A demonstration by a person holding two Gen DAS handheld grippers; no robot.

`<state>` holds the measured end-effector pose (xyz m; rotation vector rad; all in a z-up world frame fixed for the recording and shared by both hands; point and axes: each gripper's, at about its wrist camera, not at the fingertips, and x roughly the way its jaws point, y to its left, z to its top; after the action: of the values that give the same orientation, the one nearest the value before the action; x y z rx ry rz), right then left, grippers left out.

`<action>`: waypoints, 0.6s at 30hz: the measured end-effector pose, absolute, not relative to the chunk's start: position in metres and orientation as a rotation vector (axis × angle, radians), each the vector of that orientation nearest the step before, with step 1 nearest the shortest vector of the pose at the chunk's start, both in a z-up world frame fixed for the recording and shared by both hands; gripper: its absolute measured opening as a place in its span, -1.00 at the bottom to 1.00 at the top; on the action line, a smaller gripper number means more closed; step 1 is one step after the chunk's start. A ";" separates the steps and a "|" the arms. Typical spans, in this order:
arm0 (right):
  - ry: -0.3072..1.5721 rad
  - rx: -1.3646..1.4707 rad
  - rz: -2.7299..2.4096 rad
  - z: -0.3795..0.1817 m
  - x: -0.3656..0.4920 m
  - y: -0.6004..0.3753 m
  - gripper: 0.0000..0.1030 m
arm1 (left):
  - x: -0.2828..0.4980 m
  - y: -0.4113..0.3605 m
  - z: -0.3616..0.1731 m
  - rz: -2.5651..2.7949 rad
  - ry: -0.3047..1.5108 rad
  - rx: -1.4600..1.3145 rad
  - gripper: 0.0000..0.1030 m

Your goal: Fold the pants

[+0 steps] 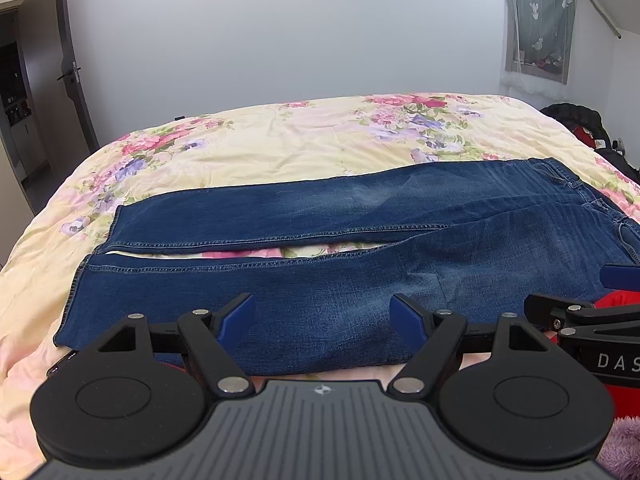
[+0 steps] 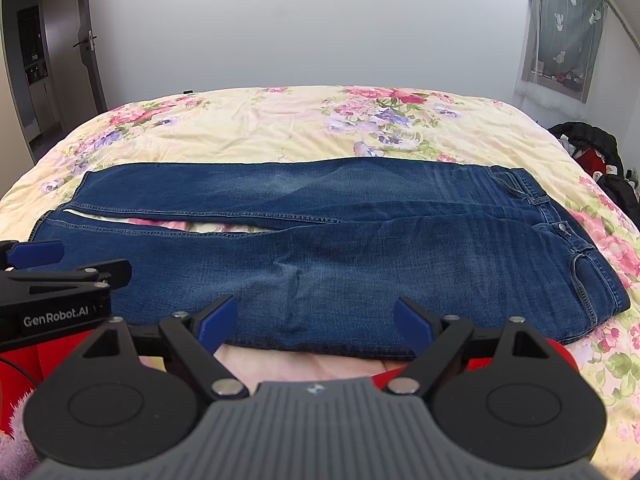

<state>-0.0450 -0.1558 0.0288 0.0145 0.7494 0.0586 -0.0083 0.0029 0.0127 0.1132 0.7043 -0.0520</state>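
Dark blue jeans [image 1: 320, 280] [image 2: 320, 248] lie flat across the bed, waistband to the right and leg hems to the left, with a narrow gap between the two legs. My left gripper [image 1: 322, 312] is open and hovers just above the near leg's front edge, holding nothing. My right gripper [image 2: 316, 316] is open too, over the near edge around the thigh. Each gripper shows at the side of the other's view: the right gripper's blue pads [image 1: 620, 276] and the left gripper's blue pads [image 2: 36, 252].
A floral cream quilt [image 1: 300, 144] [image 2: 260, 128] covers the bed. Dark clothes [image 2: 592, 148] are piled off the bed's right side. A door [image 1: 68, 68] stands at the left, a curtained window [image 2: 564, 36] at the right. Red fabric [image 2: 24, 356] lies at the near edge.
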 end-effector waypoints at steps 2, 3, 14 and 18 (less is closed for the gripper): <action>0.749 0.014 0.058 0.029 -0.045 -0.156 0.59 | -0.009 0.003 0.013 -0.051 0.702 0.111 0.74; 0.748 0.013 0.057 0.029 -0.045 -0.156 0.59 | -0.009 0.003 0.014 -0.053 0.702 0.109 0.74; 0.749 0.018 0.060 0.028 -0.046 -0.158 0.59 | -0.010 0.009 0.013 -0.052 0.702 0.108 0.74; 0.754 0.052 0.070 0.021 -0.038 -0.173 0.59 | 0.004 0.026 0.009 -0.042 0.712 0.114 0.74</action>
<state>-0.0382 -0.1734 0.0212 0.0516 0.7542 0.0701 0.0044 0.0262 0.0090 0.1143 0.7122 -0.0420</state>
